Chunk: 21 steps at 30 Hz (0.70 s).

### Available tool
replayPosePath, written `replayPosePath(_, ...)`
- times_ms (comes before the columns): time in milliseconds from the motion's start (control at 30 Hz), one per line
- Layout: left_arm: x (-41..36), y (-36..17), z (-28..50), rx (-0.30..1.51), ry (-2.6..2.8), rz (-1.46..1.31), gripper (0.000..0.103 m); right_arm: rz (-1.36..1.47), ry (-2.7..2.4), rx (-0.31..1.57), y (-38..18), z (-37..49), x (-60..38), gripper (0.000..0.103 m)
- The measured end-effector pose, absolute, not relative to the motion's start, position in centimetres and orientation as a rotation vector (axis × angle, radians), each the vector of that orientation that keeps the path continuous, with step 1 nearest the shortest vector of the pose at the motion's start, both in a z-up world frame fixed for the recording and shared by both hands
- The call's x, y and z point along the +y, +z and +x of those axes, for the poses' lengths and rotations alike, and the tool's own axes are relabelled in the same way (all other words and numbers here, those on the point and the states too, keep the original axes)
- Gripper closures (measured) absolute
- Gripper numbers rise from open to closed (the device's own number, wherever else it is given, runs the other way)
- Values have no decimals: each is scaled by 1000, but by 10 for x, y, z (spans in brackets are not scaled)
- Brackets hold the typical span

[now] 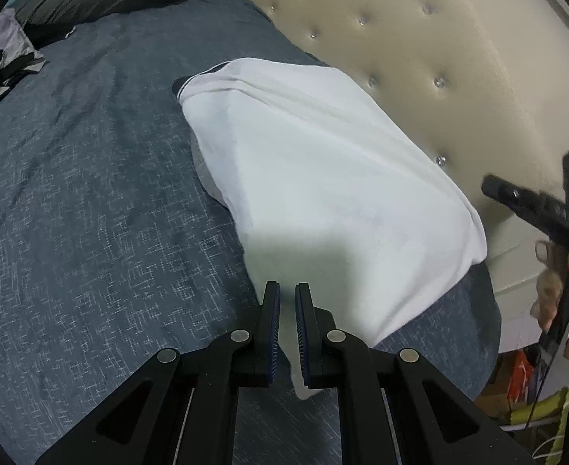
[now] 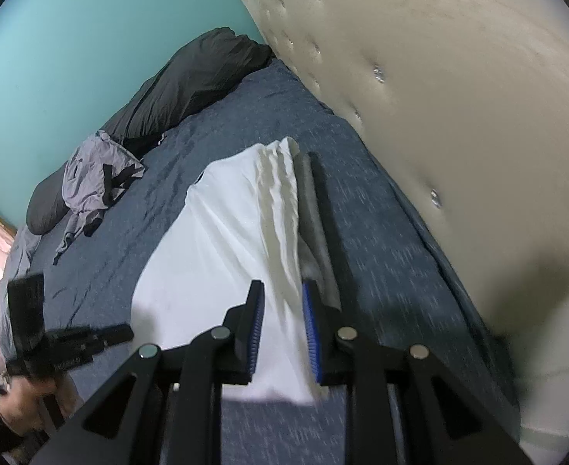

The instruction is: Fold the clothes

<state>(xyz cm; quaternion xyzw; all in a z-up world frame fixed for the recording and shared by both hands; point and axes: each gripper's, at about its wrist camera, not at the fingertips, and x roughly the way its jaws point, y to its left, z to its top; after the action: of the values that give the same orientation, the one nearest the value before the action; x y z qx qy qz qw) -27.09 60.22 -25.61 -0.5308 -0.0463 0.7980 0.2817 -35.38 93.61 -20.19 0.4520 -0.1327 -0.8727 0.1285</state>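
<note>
A white garment (image 1: 323,178) with a dark trim at its far end lies folded over on the blue-grey bedspread (image 1: 83,178), close to the headboard. In the left wrist view my left gripper (image 1: 287,288) is shut on the garment's near corner, and white cloth shows between the narrow jaws. In the right wrist view my right gripper (image 2: 282,285) is shut on a bunched edge of the same white garment (image 2: 214,240), which stretches away from it in pleats. A grey and dark strip of the garment runs along its right side. Each gripper shows at the edge of the other's view.
A cream tufted headboard (image 1: 420,58) stands right beside the garment. A dark pillow (image 2: 191,85) and a crumpled grey garment with black straps (image 2: 90,178) lie at the far side of the bed. A teal wall (image 2: 90,38) is behind. Clutter (image 1: 525,379) sits past the bed's corner.
</note>
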Motion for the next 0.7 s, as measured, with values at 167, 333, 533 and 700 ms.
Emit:
replayPosePath(167,591,-260,-285,-153,2151,-1436,93,1353,-2502,-420,-198,-389,924,67)
replayPosePath(333,589,-265,-296,-151,2145,-1431,93,1419,-2461,-398,-201,-423,911,67)
replayPosePath(533,589,-276,-304,-176,2116,-1441,93,1465,-2422,-421,-210,-457,901,66)
replayPosePath(700,590,-283,-309,-197,2106,-1446,93,1494,-2401,-400,-213,-486,888,66)
